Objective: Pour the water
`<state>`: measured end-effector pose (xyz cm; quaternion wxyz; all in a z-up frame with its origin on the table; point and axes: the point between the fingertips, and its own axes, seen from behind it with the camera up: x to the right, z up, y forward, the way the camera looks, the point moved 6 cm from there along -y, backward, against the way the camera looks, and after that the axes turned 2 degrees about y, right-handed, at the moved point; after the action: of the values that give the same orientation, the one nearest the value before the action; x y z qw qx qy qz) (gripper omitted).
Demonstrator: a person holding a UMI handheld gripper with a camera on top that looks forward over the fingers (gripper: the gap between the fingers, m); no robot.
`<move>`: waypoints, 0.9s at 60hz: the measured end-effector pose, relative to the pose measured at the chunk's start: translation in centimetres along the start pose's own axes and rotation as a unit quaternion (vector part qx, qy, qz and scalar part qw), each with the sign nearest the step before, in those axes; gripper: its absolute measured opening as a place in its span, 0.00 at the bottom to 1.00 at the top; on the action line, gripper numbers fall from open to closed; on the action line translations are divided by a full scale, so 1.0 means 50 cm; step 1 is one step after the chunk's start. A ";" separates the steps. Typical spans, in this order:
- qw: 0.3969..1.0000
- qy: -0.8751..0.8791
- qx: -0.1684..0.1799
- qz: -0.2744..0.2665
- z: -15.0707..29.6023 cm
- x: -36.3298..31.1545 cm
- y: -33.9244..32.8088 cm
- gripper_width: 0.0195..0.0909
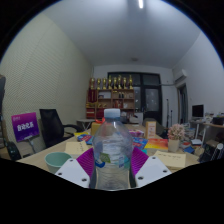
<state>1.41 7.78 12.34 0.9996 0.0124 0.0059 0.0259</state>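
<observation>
A clear plastic water bottle [112, 150] with a pale cap stands upright between my fingers, its label showing at about pad height. My gripper [112, 165] is shut on the bottle, and both purple pads [87, 163] press against its sides. The bottle's base is hidden below the fingers. A pale green bowl [58, 159] sits on the table to the left of the bottle, just beyond the left finger.
The wooden table [35, 158] carries colourful cards and small objects to the right [165, 146]. A black office chair [50, 125] stands behind the table at left, near a purple sign [25, 127]. A shelf with trophies [112, 95] lines the far wall.
</observation>
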 end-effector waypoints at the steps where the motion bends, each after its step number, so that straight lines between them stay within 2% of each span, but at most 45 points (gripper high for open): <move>1: 1.000 -0.002 0.000 0.004 -0.002 -0.003 0.000 0.37; 8: 0.999 -0.017 -0.011 0.025 -0.027 -0.021 0.000 0.39; 9: 0.999 -0.020 -0.016 0.026 -0.035 -0.024 0.001 0.44; 11: 0.999 -0.026 0.001 0.023 -0.031 -0.024 -0.002 0.39; 15: 0.999 -0.029 0.006 0.016 -0.027 -0.018 -0.003 0.41; 19: 1.000 -0.025 0.010 0.012 -0.028 -0.017 -0.002 0.55; 22: 1.000 -0.021 0.012 0.016 -0.033 -0.011 -0.002 0.62; 26: 0.999 -0.034 -0.013 0.011 -0.049 0.004 0.003 0.80; 29: 0.999 -0.035 -0.036 0.006 -0.058 0.019 -0.004 0.86; 35: 0.999 -0.003 -0.049 0.023 -0.066 0.032 -0.024 0.92; 50: 0.996 0.029 -0.069 0.052 -0.072 0.021 -0.117 0.91; 54: 0.995 0.026 -0.070 0.067 -0.060 0.009 -0.181 0.91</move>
<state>2.27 -1.14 9.10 0.9935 -0.0584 0.0291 0.0937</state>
